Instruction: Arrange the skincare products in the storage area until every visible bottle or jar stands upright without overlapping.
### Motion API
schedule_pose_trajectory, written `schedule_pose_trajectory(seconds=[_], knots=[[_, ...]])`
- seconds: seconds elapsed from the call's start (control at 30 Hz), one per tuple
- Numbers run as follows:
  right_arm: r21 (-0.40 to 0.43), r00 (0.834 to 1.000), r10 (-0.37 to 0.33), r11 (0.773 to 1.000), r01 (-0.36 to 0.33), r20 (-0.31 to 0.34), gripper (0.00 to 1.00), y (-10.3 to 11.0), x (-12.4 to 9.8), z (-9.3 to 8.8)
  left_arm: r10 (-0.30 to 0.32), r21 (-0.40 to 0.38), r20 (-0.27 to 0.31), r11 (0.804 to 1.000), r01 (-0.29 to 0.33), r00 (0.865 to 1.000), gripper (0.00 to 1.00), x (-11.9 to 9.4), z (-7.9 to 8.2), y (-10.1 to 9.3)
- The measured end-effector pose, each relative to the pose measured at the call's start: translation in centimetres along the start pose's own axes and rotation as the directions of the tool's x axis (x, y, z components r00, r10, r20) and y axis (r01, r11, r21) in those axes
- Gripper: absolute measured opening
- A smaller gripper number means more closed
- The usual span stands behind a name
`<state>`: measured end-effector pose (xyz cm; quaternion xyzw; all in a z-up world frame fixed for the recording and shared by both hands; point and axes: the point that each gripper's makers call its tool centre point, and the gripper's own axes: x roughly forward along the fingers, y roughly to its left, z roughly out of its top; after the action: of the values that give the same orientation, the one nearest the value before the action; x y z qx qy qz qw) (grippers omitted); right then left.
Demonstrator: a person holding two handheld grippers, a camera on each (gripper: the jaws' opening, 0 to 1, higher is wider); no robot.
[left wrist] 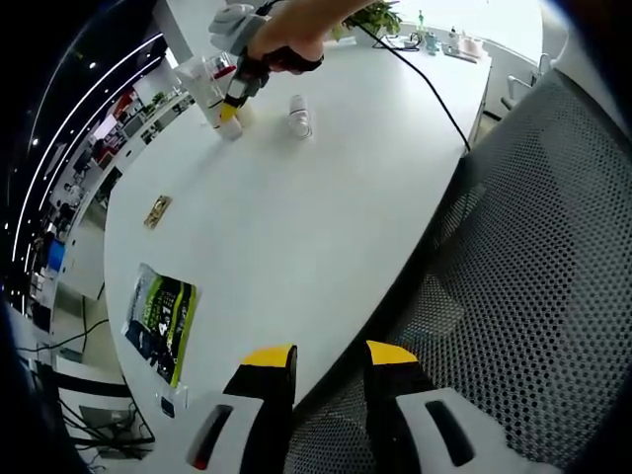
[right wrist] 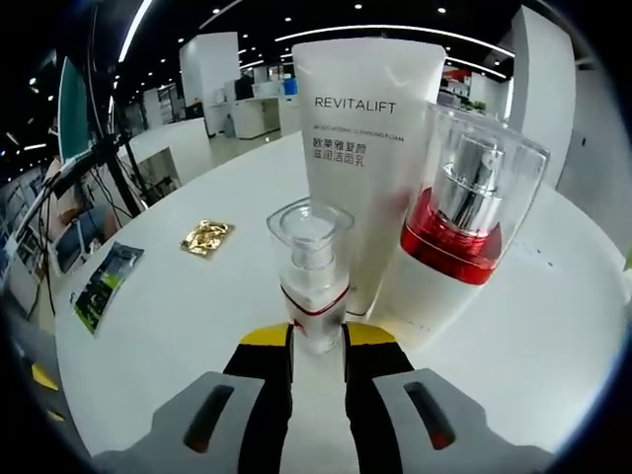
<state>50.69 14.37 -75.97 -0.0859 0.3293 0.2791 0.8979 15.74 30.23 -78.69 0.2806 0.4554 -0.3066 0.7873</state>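
Left gripper view, left to right: green-black packet (left wrist: 161,321) and small gold sachet (left wrist: 157,211) flat on the white table (left wrist: 296,237), right gripper (left wrist: 237,87) far across in a hand (left wrist: 286,44) among the bottles, a clear-capped jar (left wrist: 299,118) just beside it, mesh chair (left wrist: 533,276) at right; left gripper (left wrist: 331,357) hangs released over the table edge, jaws apart, nothing between. Right gripper view: right gripper (right wrist: 316,341) is clenched on a small pump bottle (right wrist: 313,281), upright, touching or just in front of the REVITALIFT tube (right wrist: 370,148), with a red-collared pump bottle (right wrist: 459,227) upright just right of it.
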Motion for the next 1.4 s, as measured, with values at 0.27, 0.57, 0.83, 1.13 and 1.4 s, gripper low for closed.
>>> schedule_pose_trajectory(seconds=[0.27, 0.57, 0.83, 1.13, 1.4], knots=[[0.002, 1.000, 0.009, 1.000, -0.009, -0.008, 0.18, -0.1, 0.1, -0.1, 0.000, -0.001, -0.001, 1.000, 0.000, 1.000, 0.28, 0.1, 0.0, 0.0], [-0.047, 0.998, 0.055, 0.997, -0.055, -0.013, 0.27, 0.6, -2.0, -0.9, 0.000, 0.000, -0.003, 1.000, 0.000, 1.000, 0.28, 0.0, -0.1, 0.0], [-0.072, 0.954, 0.288, 0.953, -0.294, -0.080, 0.32, 2.3, -5.4, -3.2, 0.001, 0.001, -0.001, 1.000, -0.001, 1.000, 0.28, 0.0, 0.0, 0.0], [-0.192, 0.908, 0.364, 0.895, -0.402, -0.206, 0.40, 1.6, -9.4, -5.2, 0.001, 0.005, 0.000, 1.000, -0.001, 1.000, 0.28, -0.1, 0.0, 0.0], [-0.386, 0.854, 0.348, 0.780, -0.493, -0.387, 0.45, 1.4, -10.6, -7.0, 0.004, 0.001, 0.018, 1.000, -0.004, 1.000, 0.28, -0.1, 0.3, 0.0]])
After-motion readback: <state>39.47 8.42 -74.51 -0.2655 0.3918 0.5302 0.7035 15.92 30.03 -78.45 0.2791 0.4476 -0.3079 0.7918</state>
